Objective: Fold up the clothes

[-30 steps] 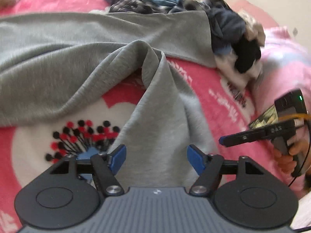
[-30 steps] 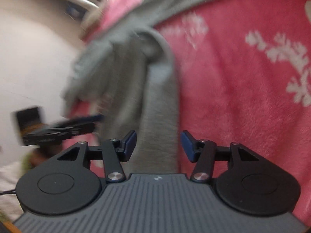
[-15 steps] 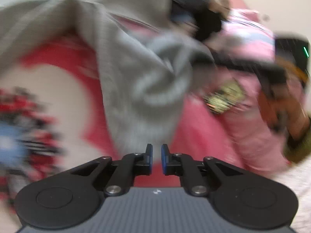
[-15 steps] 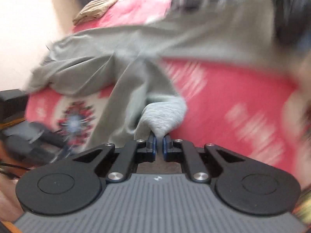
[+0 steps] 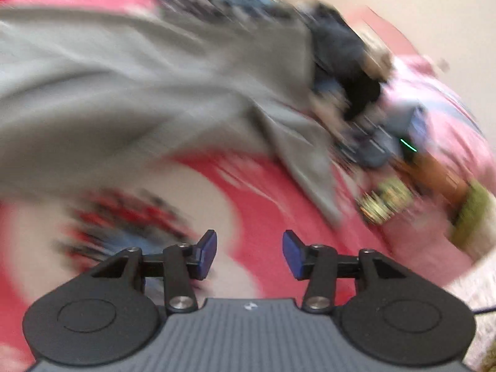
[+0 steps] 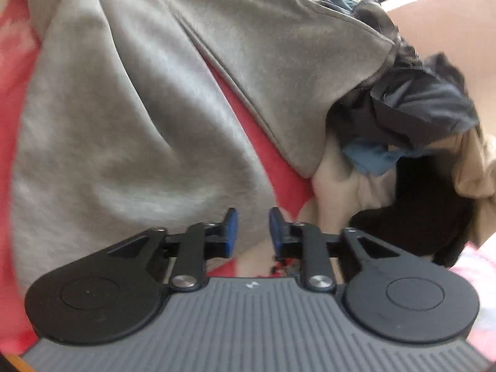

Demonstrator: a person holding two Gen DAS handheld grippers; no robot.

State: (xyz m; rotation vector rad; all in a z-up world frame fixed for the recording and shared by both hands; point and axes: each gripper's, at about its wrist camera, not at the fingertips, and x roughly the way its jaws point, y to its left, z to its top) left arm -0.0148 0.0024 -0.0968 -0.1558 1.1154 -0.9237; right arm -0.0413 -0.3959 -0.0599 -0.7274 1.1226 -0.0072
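A grey garment (image 5: 117, 93) lies spread over a pink-red blanket (image 5: 263, 201), and the left wrist view is motion-blurred. One narrow grey strip (image 5: 310, 167) runs down to the right, toward my right gripper (image 5: 369, 145) and the hand holding it. My left gripper (image 5: 249, 254) is open above the bare blanket, with no cloth between its fingers. In the right wrist view the grey garment (image 6: 124, 124) fills the left and top. My right gripper (image 6: 252, 232) has its jaws a small way apart at the garment's lower edge, holding nothing.
A pile of dark, blue, black and beige clothes (image 6: 418, 117) lies against the grey garment's right end, also visible as the pile (image 5: 347, 62). A flower print (image 5: 124, 217) marks the blanket. A person's hand and green sleeve (image 5: 471, 210) are at the right.
Both grippers were shut half a second ago, the right one on a grey fold; both now stand open. The right gripper has moved up close to the clothes pile.
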